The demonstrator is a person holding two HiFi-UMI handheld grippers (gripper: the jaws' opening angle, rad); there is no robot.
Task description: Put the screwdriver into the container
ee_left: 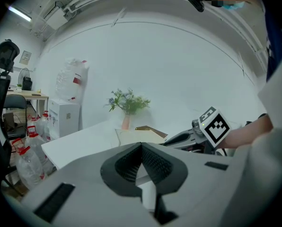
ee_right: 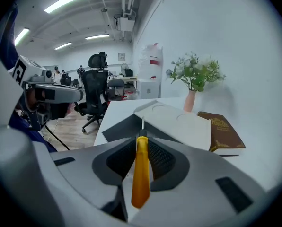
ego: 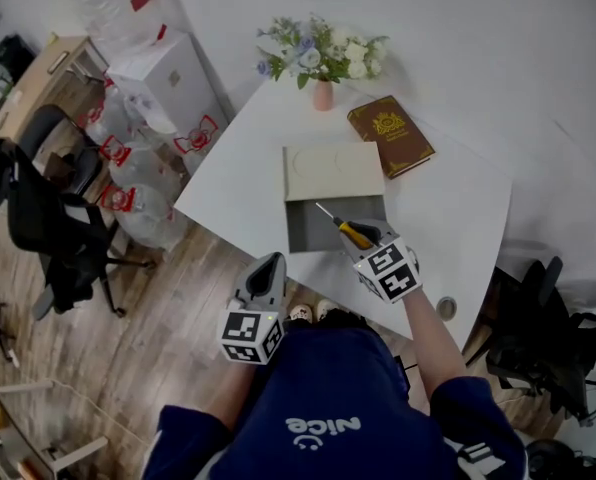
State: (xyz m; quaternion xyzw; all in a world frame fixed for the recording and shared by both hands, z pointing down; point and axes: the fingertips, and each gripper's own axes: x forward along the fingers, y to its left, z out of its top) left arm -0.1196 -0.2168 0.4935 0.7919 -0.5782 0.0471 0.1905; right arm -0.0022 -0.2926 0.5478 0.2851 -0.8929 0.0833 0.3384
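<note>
A yellow-handled screwdriver (ego: 354, 233) is clamped in my right gripper (ego: 370, 236), which is shut on the handle (ee_right: 141, 171). Its thin metal shaft points forward over the open grey container (ego: 313, 230) on the white table. In the right gripper view the container (ee_right: 119, 126) lies just ahead of the shaft tip. A cream lid (ego: 333, 171) is slid back over the container's far half. My left gripper (ego: 265, 276) hangs off the table's near edge, over the floor. Its fingers (ee_left: 131, 162) meet at the tips with nothing between them.
A brown book (ego: 390, 135) lies right of the lid, and a pink vase of flowers (ego: 322, 60) stands at the table's far edge. Water bottles (ego: 138, 198), a white cabinet (ego: 173, 83) and a black office chair (ego: 53, 228) stand on the wood floor to the left.
</note>
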